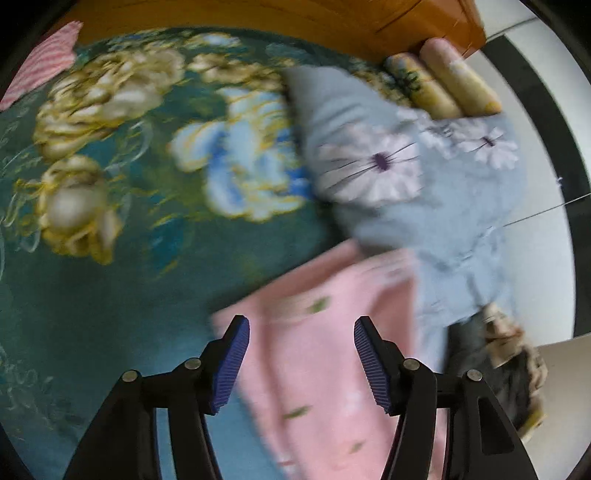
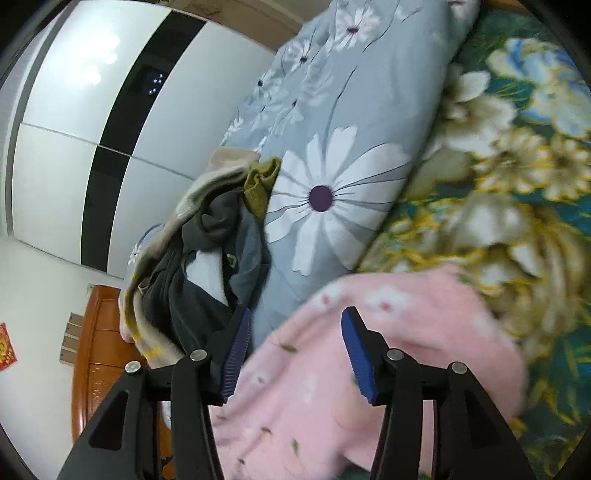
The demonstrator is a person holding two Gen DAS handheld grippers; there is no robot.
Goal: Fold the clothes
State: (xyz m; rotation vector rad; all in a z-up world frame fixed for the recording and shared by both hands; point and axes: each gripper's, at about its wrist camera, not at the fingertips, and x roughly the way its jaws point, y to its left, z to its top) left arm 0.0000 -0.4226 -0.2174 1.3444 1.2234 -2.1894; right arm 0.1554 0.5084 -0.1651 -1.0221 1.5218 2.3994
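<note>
A pink fleece garment (image 1: 317,354) with small flowers and leaves lies on the green floral bedspread (image 1: 110,258). My left gripper (image 1: 301,363) is open above it, its blue pads (image 1: 231,369) apart with the pink cloth showing between them. In the right wrist view the same pink garment (image 2: 388,332) lies bunched on the bedspread (image 2: 517,184). My right gripper (image 2: 295,356) is open over it, holding nothing. The left view is blurred.
A grey-blue daisy-print quilt (image 2: 332,166) lies beside the garment, also in the left wrist view (image 1: 424,177). A heap of dark and beige clothes (image 2: 199,258) sits by it. Two rolled pillows (image 1: 443,81), a wooden headboard (image 1: 295,22) and a white wardrobe (image 2: 92,129) stand around.
</note>
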